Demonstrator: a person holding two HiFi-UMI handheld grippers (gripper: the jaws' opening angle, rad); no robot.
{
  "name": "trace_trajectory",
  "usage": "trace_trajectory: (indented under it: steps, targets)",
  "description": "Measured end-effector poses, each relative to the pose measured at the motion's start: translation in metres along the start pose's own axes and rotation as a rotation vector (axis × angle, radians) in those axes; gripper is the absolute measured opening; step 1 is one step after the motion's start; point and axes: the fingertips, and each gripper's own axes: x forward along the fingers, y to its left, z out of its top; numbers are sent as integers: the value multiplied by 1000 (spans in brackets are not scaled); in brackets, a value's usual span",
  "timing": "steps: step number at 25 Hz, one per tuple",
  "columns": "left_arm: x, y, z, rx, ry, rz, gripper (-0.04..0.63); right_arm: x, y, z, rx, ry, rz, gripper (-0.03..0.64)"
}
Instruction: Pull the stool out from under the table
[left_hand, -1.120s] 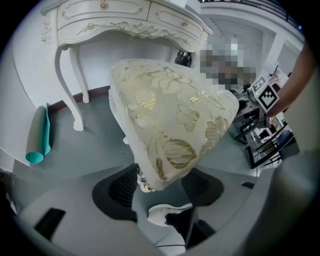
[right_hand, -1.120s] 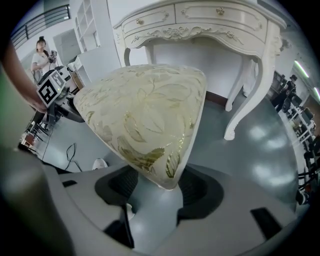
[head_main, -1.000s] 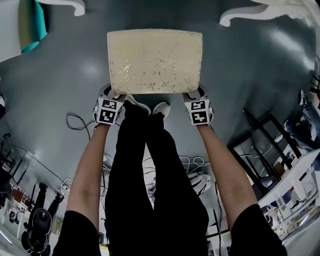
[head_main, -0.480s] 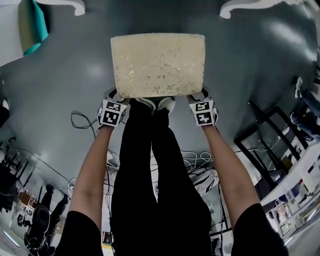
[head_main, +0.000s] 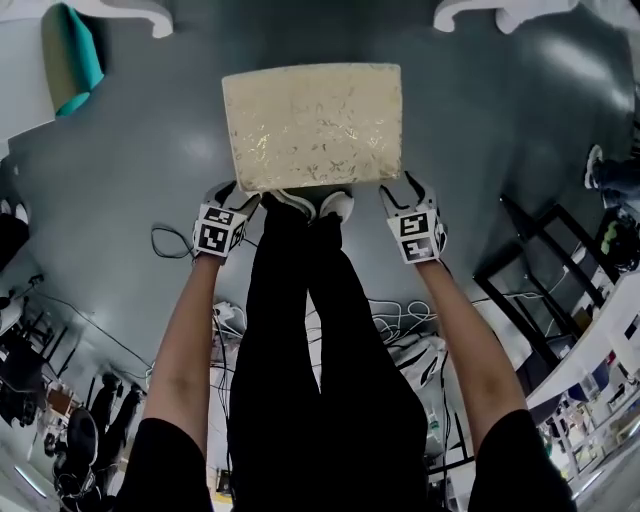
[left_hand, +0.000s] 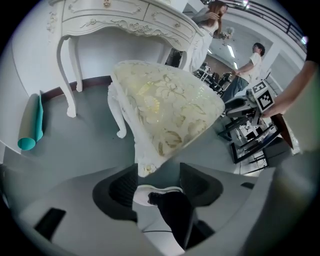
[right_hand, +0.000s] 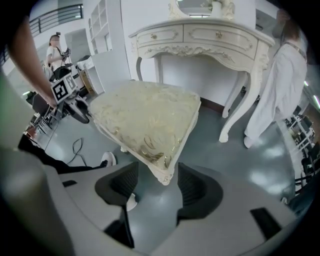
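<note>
The stool (head_main: 313, 125) is standing on the grey floor (head_main: 480, 110) just ahead of both claws, with its near edge facing them. The table (right_hand: 200, 37) is showing well beyond it, with bare floor between the two, so the seat is no longer lying under the top.

The left claw (head_main: 232, 195) is hovering at the stool's near left corner with its jaws spread. In the left gripper view that corner is sitting just ahead of the left pad, and only a shoe (left_hand: 150, 195) and the floor are showing through the gap. Nothing is being pinched.

The right claw (head_main: 400, 190) is hovering at the near right corner, also spread wide. In the right gripper view the cushion's corner is dipping between the two pads, with floor showing on either side of it, so the pads are not pressing on it.

Judging by how things lie, the pull itself is looking done, and the step in hand is letting go and coming away. The next move is calling for both claws to draw straight back toward the person with the jaws kept wide. The right one needs the most care, because the corner is sitting inside its gap and a sideways drift could be catching the trim. If the stool needs to come further out, each claw would be closing on its own corner first.
</note>
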Motion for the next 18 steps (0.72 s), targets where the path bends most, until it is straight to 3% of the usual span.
trace_trajectory:
  steps: [4,8,12,18]
  targets:
    - [-49,-16,-18,-58,-33,12,276,-59,9,18,87,-103,29,262]
    - [-107,-49,-9,-118,-104,19,276,-114,12,36,181,-168,28,262]
    - [-162,-78,32,-136,-208,21,276,-165,18,77,236,-270,2,258]
    - [-243,-116,128,-126,-387,38,276,-245,34,168,239,-439,31,258]
